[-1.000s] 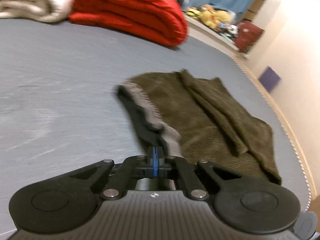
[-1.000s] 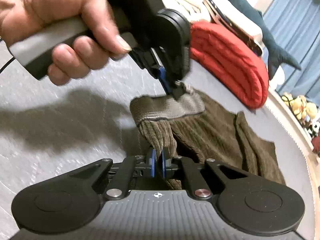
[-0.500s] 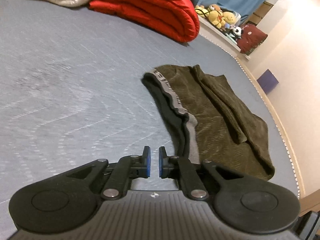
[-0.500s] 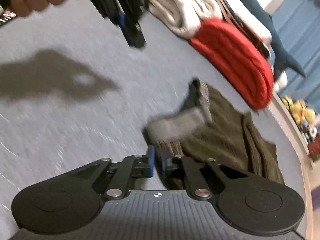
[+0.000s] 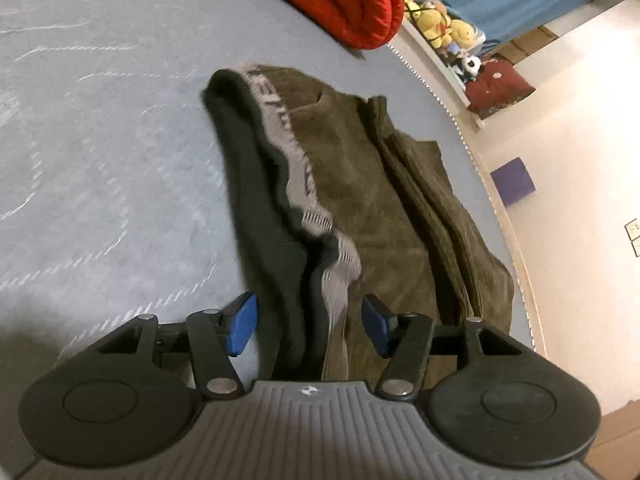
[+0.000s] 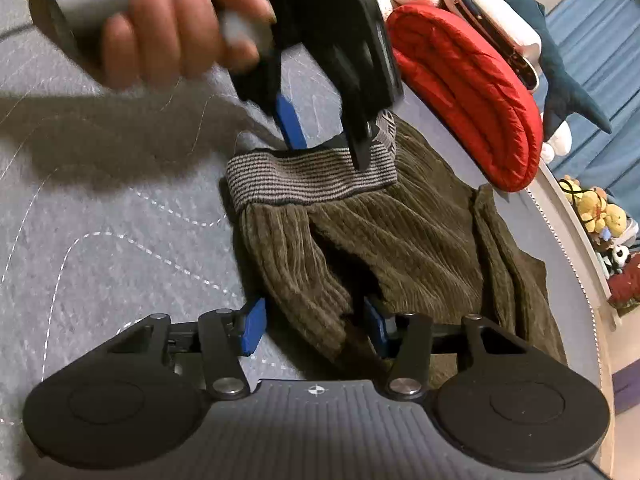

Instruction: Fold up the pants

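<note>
Now both tongs are opening: the left gripper [image 5: 308, 328] straddles the pants' [image 5: 360, 184] striped waistband [image 6: 308, 178], and the right gripper [image 6: 314, 330] brackets a corduroy fold, pads seemingly clear. Pants lie bunched on the grey bed [image 5: 100, 140], probably set down for regripping.

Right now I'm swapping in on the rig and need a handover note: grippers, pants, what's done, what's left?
Left hand-held gripper: jaws opening, over the waistband's far end, no grip.
Right hand-held gripper: jaws opening, a corduroy fold between them, unpinched.
Olive corduroy pants, striped grey waistband: bunched on the grey quilted bed, beside a red folded duvet.
Done: pants laid down.
Left: flatten, then fold.
</note>
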### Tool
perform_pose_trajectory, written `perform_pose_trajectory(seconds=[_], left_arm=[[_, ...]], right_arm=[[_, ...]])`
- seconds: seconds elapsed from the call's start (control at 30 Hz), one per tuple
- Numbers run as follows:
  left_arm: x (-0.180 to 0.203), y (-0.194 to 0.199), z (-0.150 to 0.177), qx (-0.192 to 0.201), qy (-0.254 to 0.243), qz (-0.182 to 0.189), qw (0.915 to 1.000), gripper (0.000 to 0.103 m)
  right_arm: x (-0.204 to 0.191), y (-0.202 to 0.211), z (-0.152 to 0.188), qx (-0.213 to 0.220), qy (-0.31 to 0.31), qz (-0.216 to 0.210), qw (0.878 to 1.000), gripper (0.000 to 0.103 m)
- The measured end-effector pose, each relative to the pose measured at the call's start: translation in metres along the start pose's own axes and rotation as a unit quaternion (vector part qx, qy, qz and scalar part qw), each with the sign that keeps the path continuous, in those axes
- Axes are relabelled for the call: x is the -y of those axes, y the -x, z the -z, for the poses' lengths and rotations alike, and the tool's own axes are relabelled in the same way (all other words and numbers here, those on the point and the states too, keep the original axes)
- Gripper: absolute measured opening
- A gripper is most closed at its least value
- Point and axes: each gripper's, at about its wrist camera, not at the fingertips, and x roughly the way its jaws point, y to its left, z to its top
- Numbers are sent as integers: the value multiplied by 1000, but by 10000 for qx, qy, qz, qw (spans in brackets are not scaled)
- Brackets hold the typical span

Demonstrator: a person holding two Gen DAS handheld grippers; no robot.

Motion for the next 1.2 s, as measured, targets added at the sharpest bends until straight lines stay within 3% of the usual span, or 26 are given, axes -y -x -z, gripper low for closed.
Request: perform_pose_trajectory(seconds=[0.1,0.2,0.27,0.3,0.33,0.43,0.57,0.7,0.93,1.1,1.17,1.2], left_arm=[[2,-12,-6,155,68,18,9999,63],[13,-18,-4,182,-210,-142,9995,61],[21,-18,-4,108,-502,-396,9979,42],[23,-18,-4,50,-529,-436,9976,28],[23,-15,-4,29,-513,-428,9978,22],[35,5,-1,224,-858,-443,9951,17],[54,50,6,406,-1347,-560,9885,15],[43,104,18,446,-1342,-868,9861,15],[-11,187,40,-15,-1000,-1845,9777,15],[-29,208,48,-251,-816,-2123,9735,17],[-21,202,52,-436,-957,-2446,9639,22],[-13,197,50,-504,-1172,-2751,9529,26]], right_arm=[[4,-3,-3,-47,-85,-222,9997,27],[2,-3,-4,-44,-66,-329,9994,19],[1,0,-2,-10,-16,-382,9993,15],[0,2,-1,15,3,-401,9992,11],[1,5,0,55,-3,-434,9990,9],[2,16,-1,205,-74,-524,9984,8],[6,35,-4,449,-218,-787,9956,8],[-7,64,-14,890,-37,-1246,9882,7],[-87,110,-61,1446,661,-2018,9664,6],[-132,118,-83,1464,873,-2249,9594,6],[-140,115,-82,1315,909,-2116,9642,7],[-139,115,-78,1251,909,-2101,9654,11]])
